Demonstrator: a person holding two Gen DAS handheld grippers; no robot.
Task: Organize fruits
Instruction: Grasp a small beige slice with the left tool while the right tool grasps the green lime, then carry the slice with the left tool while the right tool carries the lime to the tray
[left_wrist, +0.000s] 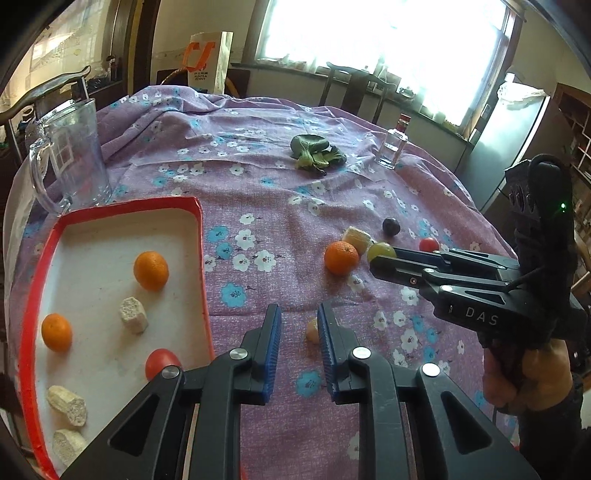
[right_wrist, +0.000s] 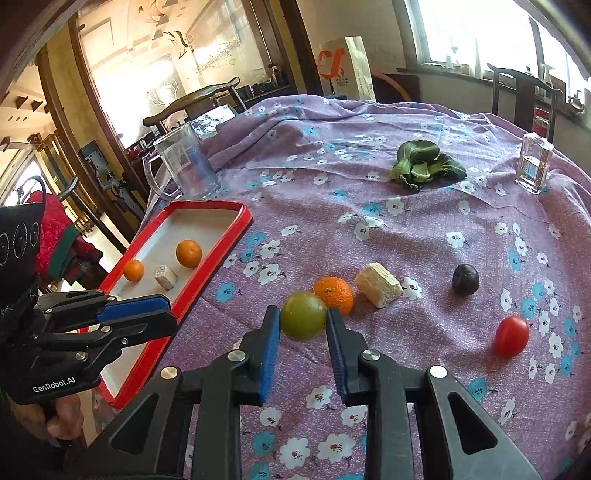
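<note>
A green fruit (right_wrist: 303, 315) sits clamped between the blue pads of the right gripper (right_wrist: 303, 325), lifted just clear of the flowered purple tablecloth (right_wrist: 424, 229), with a loose orange (right_wrist: 334, 295) right behind it and a pale cut chunk (right_wrist: 378, 284) just to that orange's right. Farther right lie a dark plum (right_wrist: 465, 279) and, nearer, a red tomato (right_wrist: 511, 335), well apart from each other. The left gripper (left_wrist: 299, 325) is closed down on nothing, its pads at their narrowest with only bare cloth between them, held just right of the red-rimmed tray (left_wrist: 201, 258) at the table's left edge. In the tray lie two oranges (left_wrist: 150, 270), a tomato (left_wrist: 160, 363) and three pale chunks (left_wrist: 133, 314). Far across the cloth sit a clear jug (left_wrist: 74, 147), leafy greens (left_wrist: 316, 151) and a small glass bottle (left_wrist: 393, 146)
</note>
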